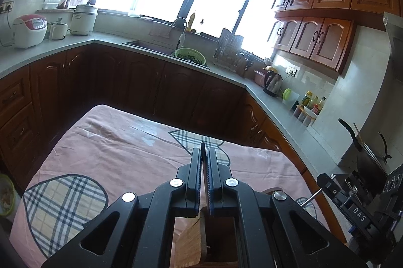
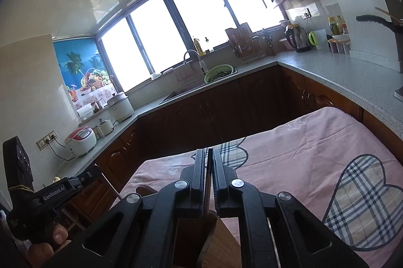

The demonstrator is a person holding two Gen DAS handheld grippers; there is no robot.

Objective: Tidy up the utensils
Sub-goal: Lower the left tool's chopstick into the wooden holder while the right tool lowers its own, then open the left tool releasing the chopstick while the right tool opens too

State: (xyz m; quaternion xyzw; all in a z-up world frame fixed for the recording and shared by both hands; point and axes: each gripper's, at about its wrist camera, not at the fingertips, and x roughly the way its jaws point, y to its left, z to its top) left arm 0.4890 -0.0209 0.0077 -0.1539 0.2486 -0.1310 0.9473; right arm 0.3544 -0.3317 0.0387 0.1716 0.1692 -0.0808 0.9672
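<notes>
Both grippers hover over a wooden utensil holder point(image 1: 194, 237) at six o'clock on the pink-clothed counter point(image 1: 121, 157). Left gripper point(image 1: 203, 151) is closed, empty; right gripper point(image 2: 208, 154) nearly closed, possibly pinching something thin. No utensils visible; progress unclear.

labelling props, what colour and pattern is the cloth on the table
Pink tablecloth with plaid heart patches and small white stars; right wrist view shows it best.

"das" is printed on the right gripper point(image 1: 357, 214); "genrobot.ai" is printed on the left gripper point(image 2: 54, 195).
</notes>
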